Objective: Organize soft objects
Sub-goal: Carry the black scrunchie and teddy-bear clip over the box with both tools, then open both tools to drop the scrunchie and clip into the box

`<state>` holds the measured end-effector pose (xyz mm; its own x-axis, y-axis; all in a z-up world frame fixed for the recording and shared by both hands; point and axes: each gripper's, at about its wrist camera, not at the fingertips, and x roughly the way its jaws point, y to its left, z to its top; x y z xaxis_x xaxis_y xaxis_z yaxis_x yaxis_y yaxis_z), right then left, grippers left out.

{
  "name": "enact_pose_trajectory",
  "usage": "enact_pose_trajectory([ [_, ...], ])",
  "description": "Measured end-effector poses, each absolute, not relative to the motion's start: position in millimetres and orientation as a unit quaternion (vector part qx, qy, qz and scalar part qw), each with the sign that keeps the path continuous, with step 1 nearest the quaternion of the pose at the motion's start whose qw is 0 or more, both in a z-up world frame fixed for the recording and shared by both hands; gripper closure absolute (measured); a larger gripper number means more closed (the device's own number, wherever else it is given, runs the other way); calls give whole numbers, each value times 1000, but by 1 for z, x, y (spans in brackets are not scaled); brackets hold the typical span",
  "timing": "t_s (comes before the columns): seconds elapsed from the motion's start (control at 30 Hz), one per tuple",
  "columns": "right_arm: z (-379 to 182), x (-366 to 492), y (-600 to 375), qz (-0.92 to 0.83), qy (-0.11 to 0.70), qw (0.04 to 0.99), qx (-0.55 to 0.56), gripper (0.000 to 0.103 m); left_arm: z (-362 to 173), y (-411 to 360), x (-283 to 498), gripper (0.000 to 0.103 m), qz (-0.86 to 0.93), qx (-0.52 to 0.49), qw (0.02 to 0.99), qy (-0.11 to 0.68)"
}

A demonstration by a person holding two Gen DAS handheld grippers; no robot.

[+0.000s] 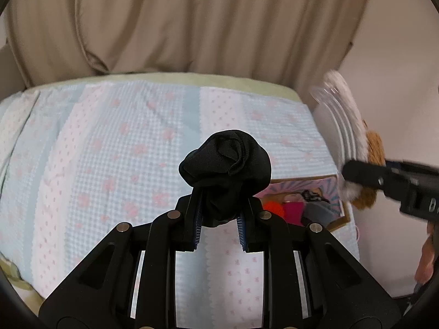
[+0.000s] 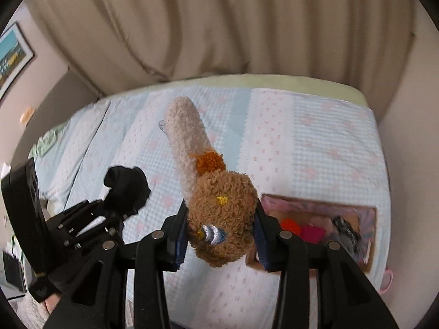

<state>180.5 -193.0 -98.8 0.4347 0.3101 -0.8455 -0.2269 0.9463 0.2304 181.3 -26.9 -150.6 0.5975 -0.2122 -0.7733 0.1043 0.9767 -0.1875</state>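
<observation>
My left gripper (image 1: 221, 222) is shut on a bunched black sock (image 1: 226, 167) and holds it above the quilted bed (image 1: 96, 142). It also shows in the right wrist view (image 2: 118, 205), at lower left, with the black sock (image 2: 127, 189) in it. My right gripper (image 2: 221, 240) is shut on a fuzzy brown and cream plush sock (image 2: 219, 200), whose cream end (image 2: 185, 128) sticks up. That gripper (image 1: 356, 175) and the plush sock (image 1: 370, 148) show at the right of the left wrist view.
A pink cardboard box (image 2: 365, 211) sits on the bed at the right and holds orange, magenta and dark soft items (image 1: 296, 208). Beige curtains (image 1: 192, 22) hang behind the bed. A framed picture (image 2: 13, 52) hangs on the left wall.
</observation>
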Motion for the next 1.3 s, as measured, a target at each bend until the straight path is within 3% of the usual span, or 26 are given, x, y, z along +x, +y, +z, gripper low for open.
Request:
enact_pose_trajectory([
  [0.3, -82, 118, -261, 94, 483, 868, 68, 65, -136, -99, 164, 85, -133, -43, 890, 433],
  [0.6, -101, 122, -347, 25, 502, 860, 86, 65, -157, -173, 185, 85, -161, -31, 875, 456],
  [0.9, -160, 155, -404, 10, 562, 819, 114, 65, -236, -225, 228, 85, -156, -7, 833, 531],
  [1.3, -259, 218, -405, 51, 659, 751, 10, 65, -349, -255, 268, 85, -141, 11, 766, 627],
])
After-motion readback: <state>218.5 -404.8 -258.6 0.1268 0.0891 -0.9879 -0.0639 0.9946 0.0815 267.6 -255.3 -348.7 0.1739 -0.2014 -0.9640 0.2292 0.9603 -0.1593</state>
